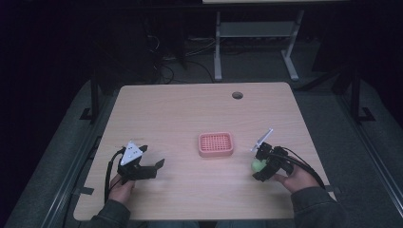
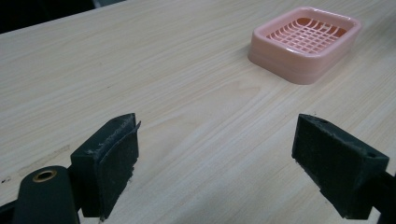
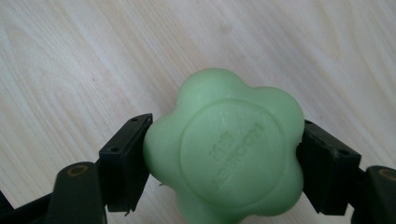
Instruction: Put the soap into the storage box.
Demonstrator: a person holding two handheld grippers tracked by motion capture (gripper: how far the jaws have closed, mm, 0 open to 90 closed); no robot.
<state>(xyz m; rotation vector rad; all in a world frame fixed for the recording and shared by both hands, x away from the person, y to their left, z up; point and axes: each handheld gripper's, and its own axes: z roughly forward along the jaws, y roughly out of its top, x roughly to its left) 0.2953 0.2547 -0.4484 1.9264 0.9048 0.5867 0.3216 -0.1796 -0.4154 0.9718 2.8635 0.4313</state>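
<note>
Both grippers sit low over the pale wood-grain table [image 1: 190,109] in the high view. At the near left, the left gripper [image 1: 151,167] has its jaws spread wide with nothing between them, held in the person's left hand [image 1: 120,189]. At the near right, the right gripper [image 1: 259,166], held in the right hand [image 1: 298,178], is clamped on a light green flower-shaped soap bar [image 1: 258,165]. A pink plastic soap dish with a grid insert [image 1: 216,144] lies on the table between the two, nearer the right gripper.

From the left gripper view, the two black jaws stand far apart over bare wood, and the pink dish [image 2: 305,43] rests ahead, to the upper right, well clear of them.

From the right gripper view, the green soap [image 3: 226,154] is squeezed between both jaws, its embossed round face turned to the camera, with the table's wood behind it.
</note>
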